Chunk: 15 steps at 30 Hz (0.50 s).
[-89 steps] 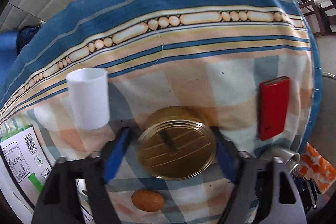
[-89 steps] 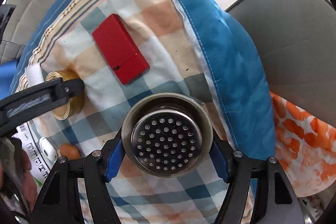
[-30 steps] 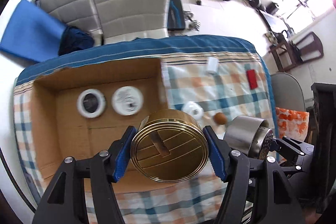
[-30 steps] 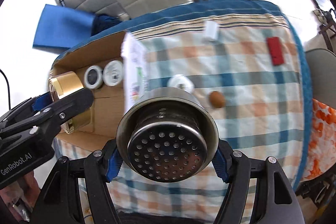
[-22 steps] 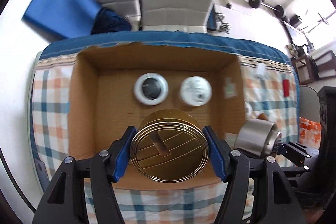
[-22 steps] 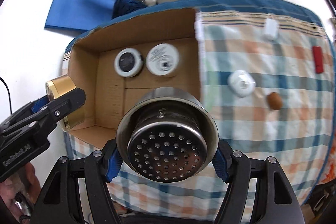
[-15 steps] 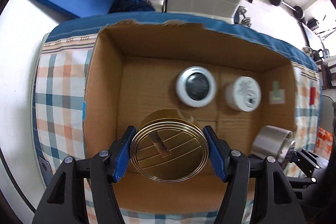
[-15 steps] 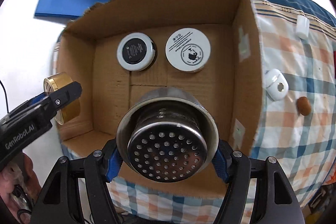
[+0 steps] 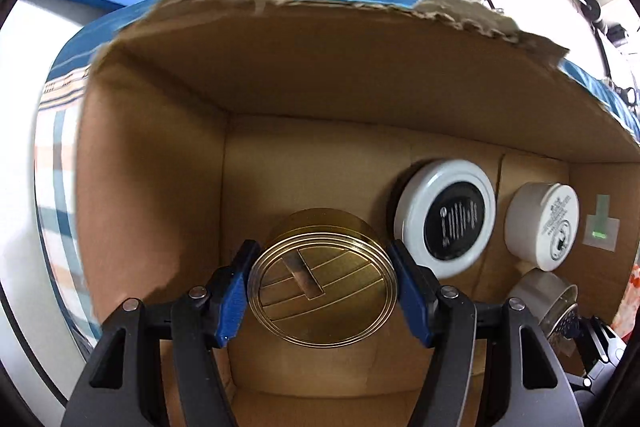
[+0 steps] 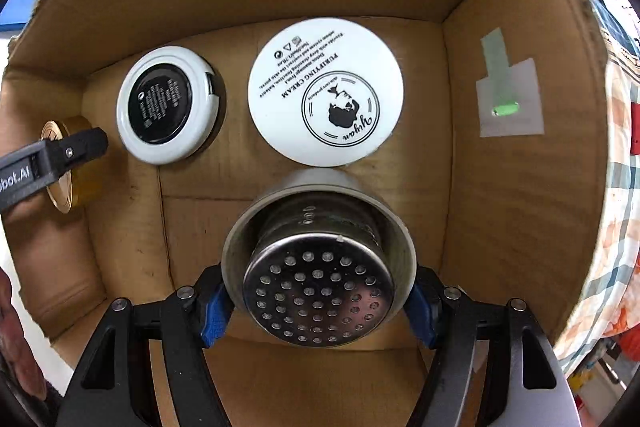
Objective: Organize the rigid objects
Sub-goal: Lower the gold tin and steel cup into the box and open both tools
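Gripping a gold tin (image 9: 324, 277) across its round body, the left gripper (image 9: 323, 291) has its blue pads (image 9: 230, 293) pressed on opposite sides, the jaws standing about half open around it. The tin hangs inside the cardboard box (image 9: 152, 187), above the floor near the wall to the gripper's left. Its smooth metal looks stiff and probably light, but slick, so a hold across the widest part, as here, seems the safest.

Across the box, the right gripper (image 10: 318, 301) clamps a steel strainer cup (image 10: 318, 267) at its flared rim, perforated base facing the camera, jaws likewise about half open around it. Polished steel will not give under the pads, and the flare gives them an edge to catch on; a grip lower on the tapering body would likely slide.

Ahead of the right gripper, on the box floor, lie a white cream jar (image 10: 325, 91) and, to its left, a white-rimmed black-lidded compact (image 10: 168, 105), close together but seemingly not touching. Both held pieces probably need setting down on the bare floor nearer the grippers, clear of those two.
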### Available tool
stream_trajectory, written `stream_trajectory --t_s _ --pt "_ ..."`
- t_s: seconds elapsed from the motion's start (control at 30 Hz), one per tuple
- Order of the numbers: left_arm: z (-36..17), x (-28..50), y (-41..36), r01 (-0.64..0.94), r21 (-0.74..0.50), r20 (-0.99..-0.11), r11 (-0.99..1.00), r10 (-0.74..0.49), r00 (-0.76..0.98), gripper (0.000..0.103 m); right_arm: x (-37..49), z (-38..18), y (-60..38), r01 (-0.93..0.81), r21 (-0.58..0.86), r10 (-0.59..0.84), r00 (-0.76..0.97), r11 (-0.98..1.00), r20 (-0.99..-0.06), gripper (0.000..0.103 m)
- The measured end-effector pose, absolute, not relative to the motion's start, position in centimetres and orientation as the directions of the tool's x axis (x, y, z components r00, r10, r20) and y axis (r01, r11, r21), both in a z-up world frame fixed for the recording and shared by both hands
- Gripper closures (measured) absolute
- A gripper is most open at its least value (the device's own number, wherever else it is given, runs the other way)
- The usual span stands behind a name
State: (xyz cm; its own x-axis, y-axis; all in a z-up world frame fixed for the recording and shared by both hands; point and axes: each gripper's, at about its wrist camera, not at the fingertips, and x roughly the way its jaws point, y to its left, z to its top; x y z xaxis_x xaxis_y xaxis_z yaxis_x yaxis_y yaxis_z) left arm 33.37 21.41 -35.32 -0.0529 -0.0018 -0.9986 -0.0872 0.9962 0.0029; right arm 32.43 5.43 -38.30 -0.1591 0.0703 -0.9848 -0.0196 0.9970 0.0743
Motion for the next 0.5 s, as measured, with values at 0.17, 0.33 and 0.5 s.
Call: stream_trajectory --t_s 0.17,0.33,0.5 --pt "-36.4 34.3 20.9 -0.067 0.009 -0.997 0.998 0.004 -0.071 0.040 33.0 -39.3 5.5 -0.017 0.059 0.055 -0.172 0.998 -0.983 0.030" --pt "-37.5 34.4 21.1 -0.082 -0.020 -0.996 0.996 -0.028 -0.088 0.040 33.1 -40.5 4.7 -0.007 0.056 0.054 -0.180 0.998 -0.982 0.030" --pt "-37.5 34.1 21.3 -0.078 -0.024 -0.994 0.997 -0.032 -0.101 0.040 32.9 -41.4 5.1 -0.007 0.045 0.043 -0.188 0.999 -0.981 0.030"
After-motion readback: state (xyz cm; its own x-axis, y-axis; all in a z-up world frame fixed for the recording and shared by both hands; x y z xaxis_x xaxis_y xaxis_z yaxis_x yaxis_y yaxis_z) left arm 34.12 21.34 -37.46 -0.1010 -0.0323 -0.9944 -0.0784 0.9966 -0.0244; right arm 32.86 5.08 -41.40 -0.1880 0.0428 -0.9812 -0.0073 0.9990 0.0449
